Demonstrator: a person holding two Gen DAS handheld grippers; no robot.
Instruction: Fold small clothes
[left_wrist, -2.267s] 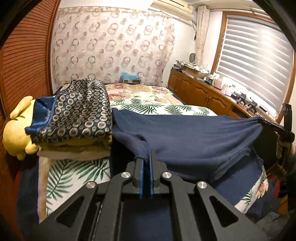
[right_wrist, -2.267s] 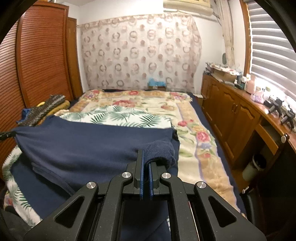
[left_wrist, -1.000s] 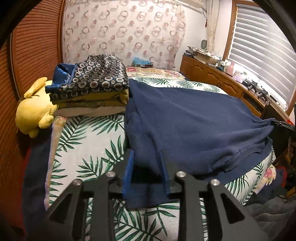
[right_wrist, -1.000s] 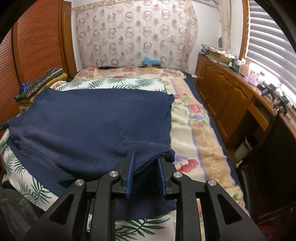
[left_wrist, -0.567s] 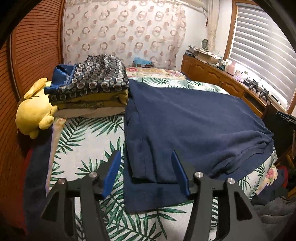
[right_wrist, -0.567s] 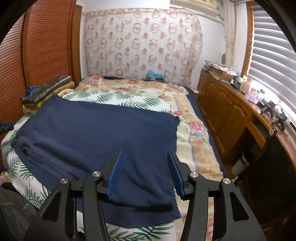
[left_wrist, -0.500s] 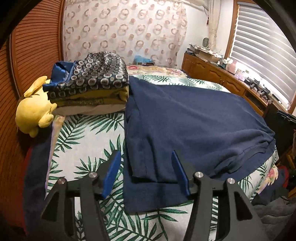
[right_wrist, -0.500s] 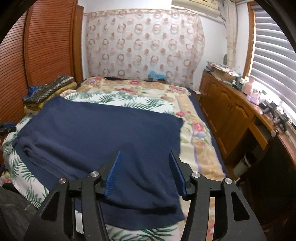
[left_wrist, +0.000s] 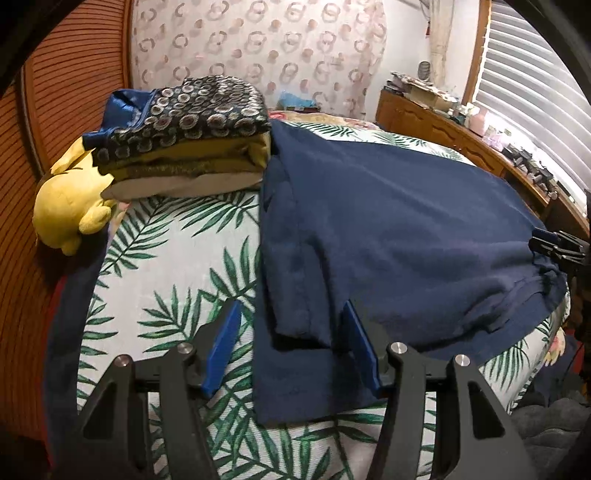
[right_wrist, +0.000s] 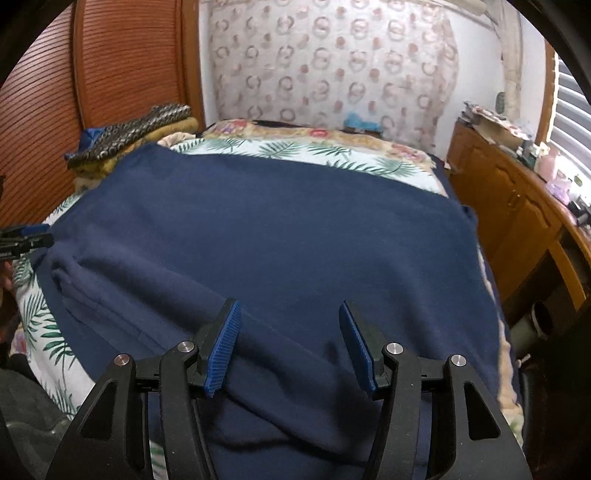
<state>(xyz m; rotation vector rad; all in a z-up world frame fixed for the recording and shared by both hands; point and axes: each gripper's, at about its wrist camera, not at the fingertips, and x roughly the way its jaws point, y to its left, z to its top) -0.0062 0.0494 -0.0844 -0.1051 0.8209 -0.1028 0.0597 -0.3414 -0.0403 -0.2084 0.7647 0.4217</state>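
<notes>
The navy garment (left_wrist: 388, 229) lies spread flat on the bed (left_wrist: 177, 258), over the palm-leaf cover, already doubled once: an upper layer ends short of the near hem, so a lower layer shows along the near edge in both wrist views. Its long axis runs from 9 to 3 o'clock in each view, across the line of both hand-held grippers.

Left hand-held gripper (left_wrist: 291, 347): jaws apart, nothing clamped. The left near corner of the garment lies between and just beyond its fingertips, at 12 o'clock. The pads (left_wrist: 221, 350) do not press on the cloth.

Right hand-held gripper (right_wrist: 290, 345): jaws apart, nothing clamped. It hangs over the right near part of the garment (right_wrist: 280, 236), with cloth extending from 9 to 3 o'clock beneath it.

Each gripper is nearest its own end of the near edge. Judgement: the next fold probably runs across the long axis, so either short end could be carried toward the other.

A stack of folded clothes (left_wrist: 184, 136) sits at 11 o'clock in the left view, touching the garment's far left corner, with a yellow plush toy (left_wrist: 70, 206) beside it.
</notes>
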